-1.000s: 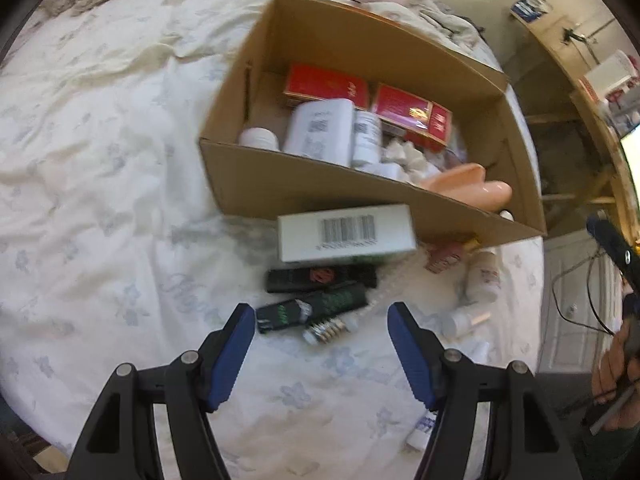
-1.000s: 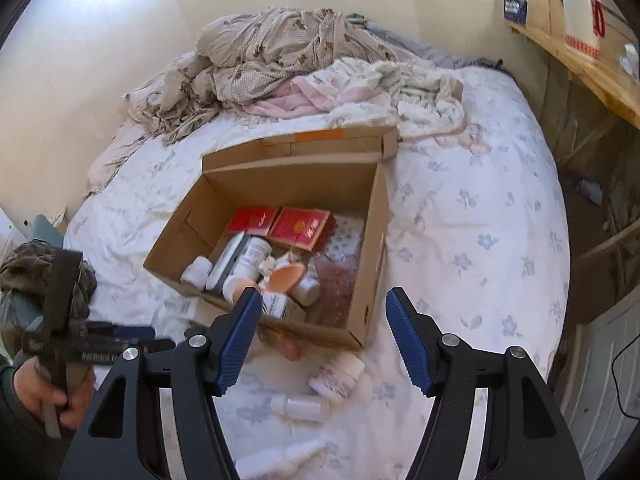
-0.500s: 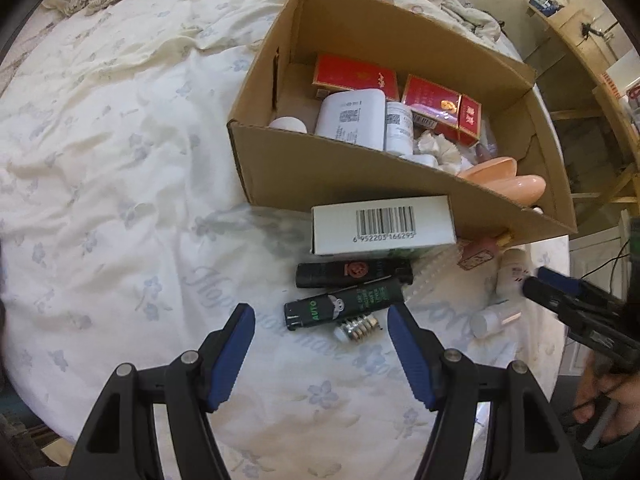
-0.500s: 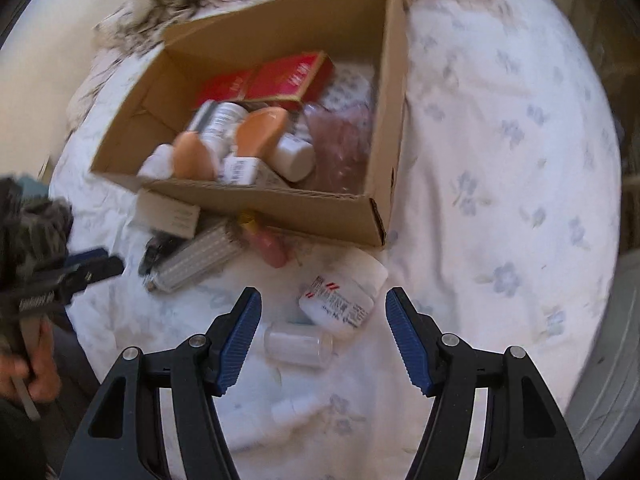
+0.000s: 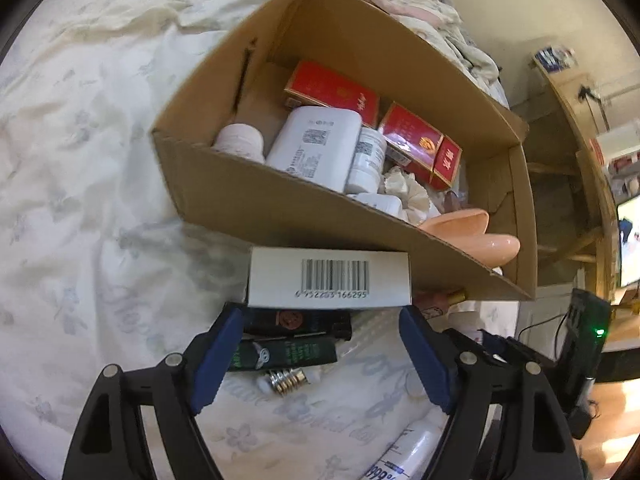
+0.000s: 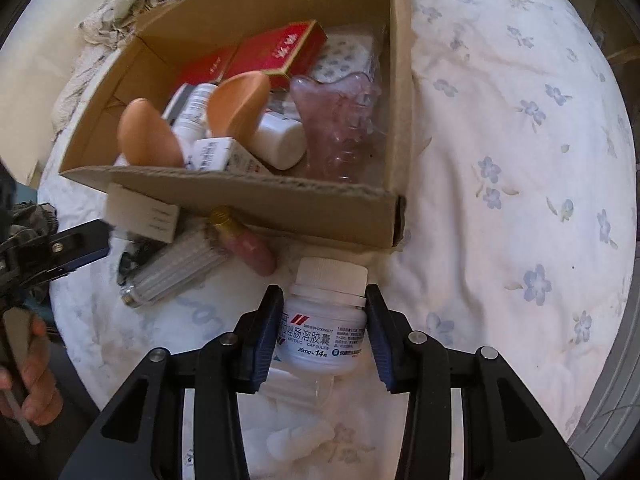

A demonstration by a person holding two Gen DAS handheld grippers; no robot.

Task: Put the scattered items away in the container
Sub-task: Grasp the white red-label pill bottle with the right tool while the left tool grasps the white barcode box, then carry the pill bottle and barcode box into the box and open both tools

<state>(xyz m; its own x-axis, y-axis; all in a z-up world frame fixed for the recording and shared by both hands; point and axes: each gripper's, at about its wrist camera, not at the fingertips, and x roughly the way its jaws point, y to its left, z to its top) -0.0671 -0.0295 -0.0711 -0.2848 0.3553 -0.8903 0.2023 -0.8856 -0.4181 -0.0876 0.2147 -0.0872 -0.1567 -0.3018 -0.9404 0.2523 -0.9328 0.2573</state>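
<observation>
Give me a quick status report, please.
Right gripper closing around white capsule bottle. Left gripper open over white carton. Cardboard box unobstructed.

left claw: opening, empty | right claw: closing, gripping

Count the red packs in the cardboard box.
2. One red pack lies against the far wall of the cardboard box; the other red pack sits right of it. More may be hidden underneath.
</observation>
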